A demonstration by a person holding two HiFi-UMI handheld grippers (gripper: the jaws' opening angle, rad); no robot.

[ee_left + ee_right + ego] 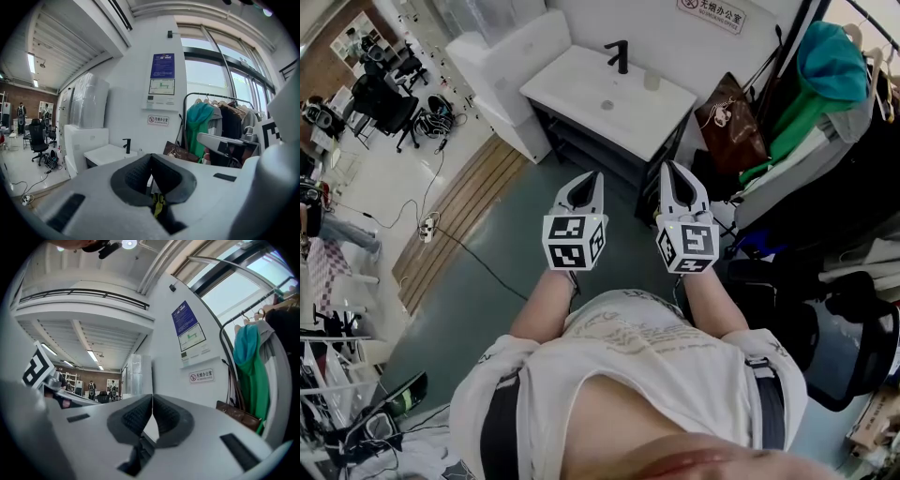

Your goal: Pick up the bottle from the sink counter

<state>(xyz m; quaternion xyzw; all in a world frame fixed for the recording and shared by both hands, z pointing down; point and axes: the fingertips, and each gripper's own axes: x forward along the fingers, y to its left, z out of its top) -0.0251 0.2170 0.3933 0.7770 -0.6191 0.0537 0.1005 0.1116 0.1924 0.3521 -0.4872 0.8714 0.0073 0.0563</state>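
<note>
A small clear bottle (652, 82) stands on the white sink counter (581, 89), to the right of the black faucet (620, 54). Both grippers hang side by side in front of the person's chest, over the grey floor and well short of the counter. My left gripper (594, 178) is shut with nothing between its jaws; its own view shows the pads meeting (151, 155), with the counter (108, 152) and faucet (126, 145) far beyond. My right gripper (668, 169) is shut and empty as well (152, 396); its view looks at the wall and ceiling.
A brown bag (731, 117) leans right of the counter, beside a rack of teal and green clothes (820, 75). A black office chair (853, 347) stands at lower right. White cabinets (502, 66) flank the counter's left. A power strip (427, 227) and cables lie on the floor.
</note>
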